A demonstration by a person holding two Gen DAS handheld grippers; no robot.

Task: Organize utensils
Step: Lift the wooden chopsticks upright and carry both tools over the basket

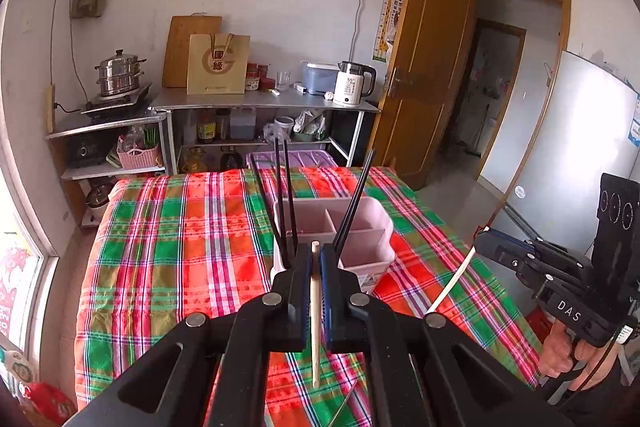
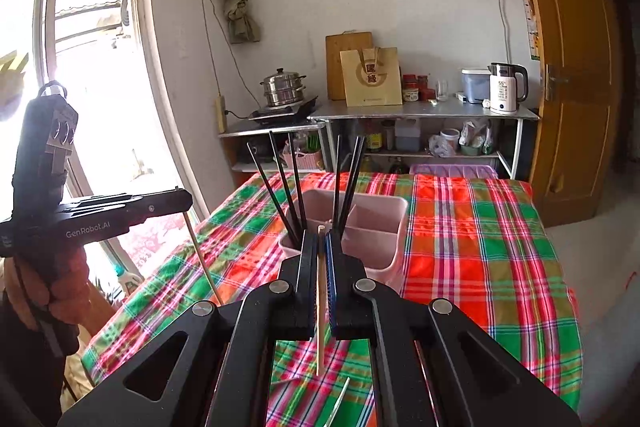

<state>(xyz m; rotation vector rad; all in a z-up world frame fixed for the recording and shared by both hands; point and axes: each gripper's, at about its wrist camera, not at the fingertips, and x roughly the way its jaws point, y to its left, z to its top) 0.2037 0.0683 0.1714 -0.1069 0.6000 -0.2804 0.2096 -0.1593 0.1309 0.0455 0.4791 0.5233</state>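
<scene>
Grippers in mid-air above a table with a red, green and white plaid tablecloth [image 1: 168, 247]. Left black two-finger gripper [image 1: 316, 259], tilted downward, is clamped on a pale wooden chopstick [image 1: 315, 327] that runs lengthwise between its jaws. Right black two-finger gripper [image 2: 321, 247], likewise tilted down, pinches a second pale wooden chopstick [image 2: 321, 307]. A hand [image 1: 560, 351] grasps the right handle. Just ahead of both stands a pink plastic divided utensil caddy [image 2: 384, 247] holding black chopsticks [image 2: 280, 183] upright and leaning.
</scene>
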